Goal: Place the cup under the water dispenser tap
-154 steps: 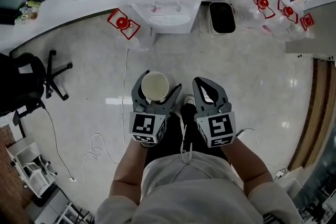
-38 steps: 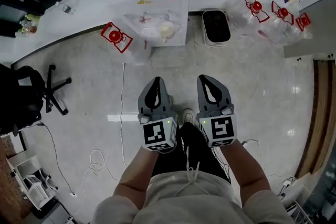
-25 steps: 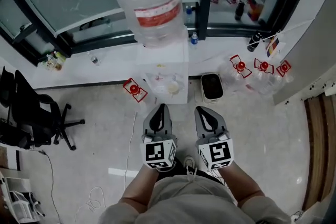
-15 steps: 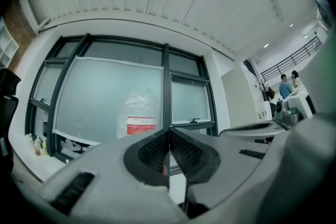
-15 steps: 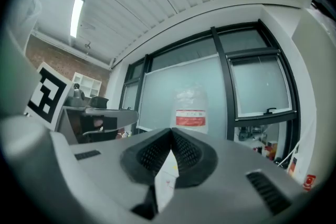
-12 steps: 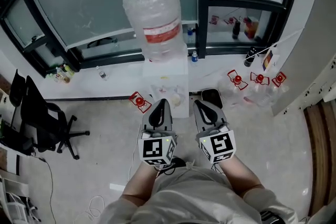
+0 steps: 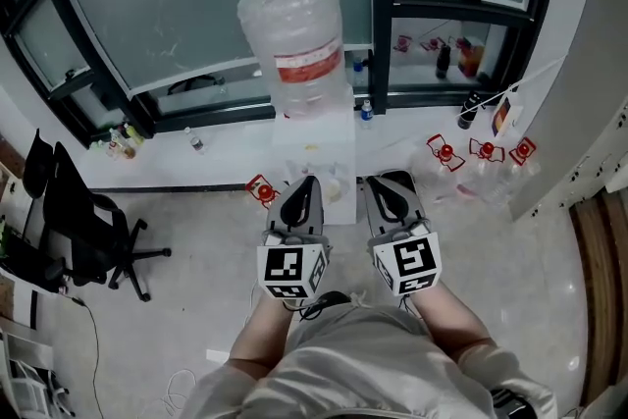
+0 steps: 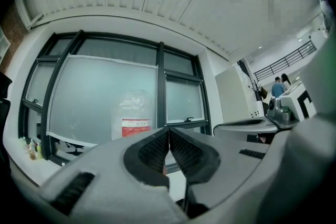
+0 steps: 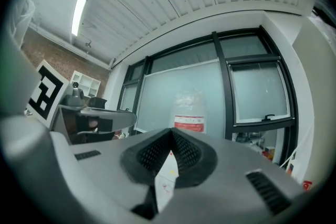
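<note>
The white water dispenser point(image 7: 316, 144) carries a big clear bottle point(image 7: 292, 44) with a red label and stands against the window. The pale cup point(image 7: 335, 189) shows only partly in its tap recess, between my two grippers. My left gripper point(image 7: 303, 182) and right gripper point(image 7: 389, 182) are held side by side in front of the dispenser, both shut and empty. In the left gripper view the pads point(image 8: 181, 150) meet below the bottle point(image 8: 134, 115). In the right gripper view the jaws meet at the tip, with the dispenser's white front point(image 9: 167, 181) showing in the gap beneath.
A black office chair point(image 7: 90, 233) stands at the left. Red-and-white items lie on the floor beside the dispenser point(image 7: 260, 191) and at the right point(image 7: 481, 150). Small bottles line the window ledge point(image 7: 118, 144). Two people point(image 8: 281, 85) stand far off at the right.
The cup, earlier held in my left gripper, now stands in the dispenser recess. Both grippers are shut, drawn back and raised, and the head view has tilted up toward the window.
</note>
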`<state>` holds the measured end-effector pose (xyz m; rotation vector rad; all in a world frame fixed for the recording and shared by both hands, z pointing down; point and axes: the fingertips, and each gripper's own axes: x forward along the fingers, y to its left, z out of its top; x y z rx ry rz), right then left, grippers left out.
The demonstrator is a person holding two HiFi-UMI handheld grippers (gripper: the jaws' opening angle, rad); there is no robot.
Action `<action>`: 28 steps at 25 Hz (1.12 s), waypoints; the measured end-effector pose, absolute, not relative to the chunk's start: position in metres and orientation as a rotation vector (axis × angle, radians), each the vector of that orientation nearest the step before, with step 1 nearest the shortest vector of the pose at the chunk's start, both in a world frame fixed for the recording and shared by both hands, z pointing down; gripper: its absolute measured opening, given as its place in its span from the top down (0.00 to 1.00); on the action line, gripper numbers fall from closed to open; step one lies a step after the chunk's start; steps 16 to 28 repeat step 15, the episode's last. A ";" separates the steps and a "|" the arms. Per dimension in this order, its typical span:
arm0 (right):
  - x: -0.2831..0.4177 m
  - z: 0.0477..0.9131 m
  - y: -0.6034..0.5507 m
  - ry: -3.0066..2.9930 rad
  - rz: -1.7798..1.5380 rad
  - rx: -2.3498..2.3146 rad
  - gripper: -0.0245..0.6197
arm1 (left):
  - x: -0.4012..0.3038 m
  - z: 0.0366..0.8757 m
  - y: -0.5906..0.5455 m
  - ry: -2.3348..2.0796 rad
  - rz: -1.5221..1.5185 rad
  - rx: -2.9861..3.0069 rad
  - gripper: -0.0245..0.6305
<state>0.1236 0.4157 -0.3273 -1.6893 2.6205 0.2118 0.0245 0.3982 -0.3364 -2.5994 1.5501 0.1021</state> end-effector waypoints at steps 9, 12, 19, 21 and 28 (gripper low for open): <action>0.122 -0.337 0.413 2.630 0.275 -1.682 0.92 | 0.034 -0.348 0.395 1.504 0.130 -2.620 0.93; 0.123 -0.338 0.412 2.634 0.271 -1.675 0.92 | 0.037 -0.350 0.394 1.500 0.133 -2.620 0.93; 0.121 -0.339 0.411 2.637 0.254 -1.661 0.92 | 0.036 -0.353 0.392 1.498 0.135 -2.616 0.93; 0.121 -0.339 0.411 2.637 0.254 -1.661 0.92 | 0.036 -0.353 0.392 1.498 0.135 -2.616 0.93; 0.121 -0.339 0.411 2.637 0.254 -1.661 0.92 | 0.036 -0.353 0.392 1.498 0.135 -2.616 0.93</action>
